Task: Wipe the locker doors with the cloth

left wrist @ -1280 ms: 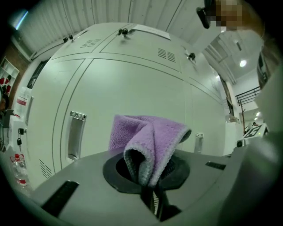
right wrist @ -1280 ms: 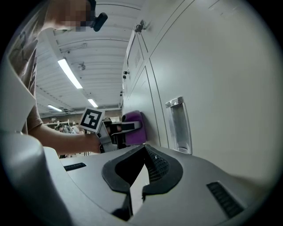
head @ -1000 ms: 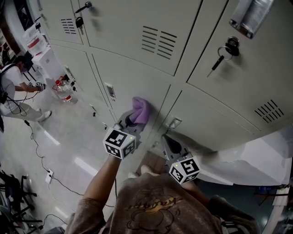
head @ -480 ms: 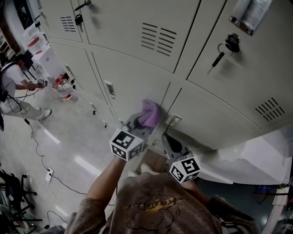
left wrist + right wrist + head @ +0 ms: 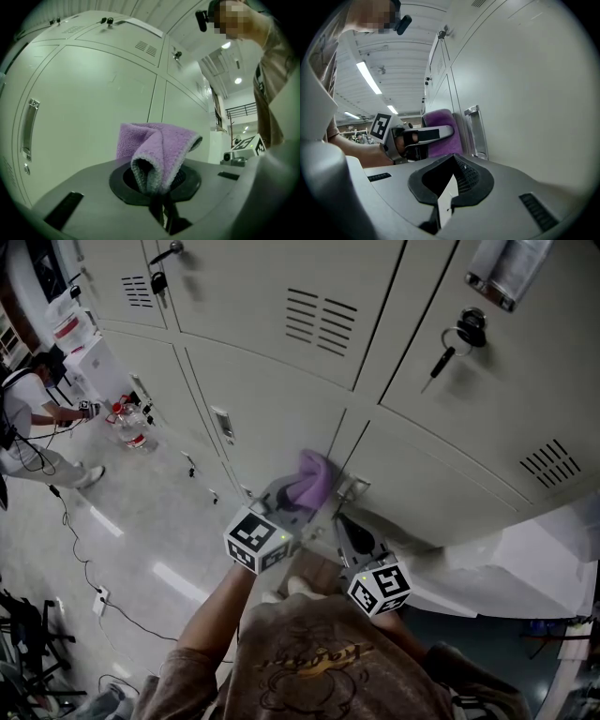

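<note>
Purple cloth (image 5: pixel 314 478) in the left gripper (image 5: pixel 296 494) touches a shut locker door (image 5: pixel 272 413)

Centre of the head view: the cloth (image 5: pixel 314 479) sits against the locker doors (image 5: pixel 272 399), right at the seam between two lower doors, held between the jaws of the left gripper (image 5: pixel 298 495) just below it. The right gripper (image 5: pixel 343 524) sits just beside, to the lower right, under a door handle (image 5: pixel 354 489). A second handle (image 5: pixel 222 425) lies left of the cloth. Keys (image 5: pixel 450 345) hang at upper right. At far left, a person (image 5: pixel 23 423) is on the floor (image 5: pixel 141 531), with bottles (image 5: pixel 131 423) to their right.
</note>
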{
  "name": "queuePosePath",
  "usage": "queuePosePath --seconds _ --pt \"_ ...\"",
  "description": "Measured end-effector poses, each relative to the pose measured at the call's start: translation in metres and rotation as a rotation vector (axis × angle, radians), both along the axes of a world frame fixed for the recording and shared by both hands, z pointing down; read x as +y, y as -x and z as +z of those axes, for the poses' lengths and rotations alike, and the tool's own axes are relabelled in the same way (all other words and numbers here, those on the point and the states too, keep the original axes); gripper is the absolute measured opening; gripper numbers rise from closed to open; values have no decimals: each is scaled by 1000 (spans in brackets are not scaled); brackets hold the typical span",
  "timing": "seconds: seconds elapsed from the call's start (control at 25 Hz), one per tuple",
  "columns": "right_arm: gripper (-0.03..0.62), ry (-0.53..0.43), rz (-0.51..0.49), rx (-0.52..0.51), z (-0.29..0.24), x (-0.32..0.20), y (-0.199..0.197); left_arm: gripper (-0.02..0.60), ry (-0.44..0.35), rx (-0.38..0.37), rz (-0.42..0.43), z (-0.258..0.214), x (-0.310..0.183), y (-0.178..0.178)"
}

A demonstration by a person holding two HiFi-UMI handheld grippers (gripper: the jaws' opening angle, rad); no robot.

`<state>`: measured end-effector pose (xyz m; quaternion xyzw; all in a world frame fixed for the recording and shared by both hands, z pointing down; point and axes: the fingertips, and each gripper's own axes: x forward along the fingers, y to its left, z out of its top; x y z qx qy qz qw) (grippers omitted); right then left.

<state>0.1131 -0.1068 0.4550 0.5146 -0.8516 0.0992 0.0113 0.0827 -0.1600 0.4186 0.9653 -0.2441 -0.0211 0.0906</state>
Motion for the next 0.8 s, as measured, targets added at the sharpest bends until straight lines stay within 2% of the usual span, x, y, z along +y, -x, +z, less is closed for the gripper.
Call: queuePosePath --seconds 0.16,0.28,0.52,0.8 --pt "-3 -1 -1 -2 0 -2 0 40 -38 32 26 -8 7 8" --pt "-3 -3 -10 -3 -1 -4 4 40 -32 57 2 -7 10 29" --pt "-3 -4 -31 -6 0 -9 13 40 -22 83 -178 -2 -7 94" --pt "-3 -6 -55 -1 -1 -11 23 40 14 16 -408 37 -34 174"
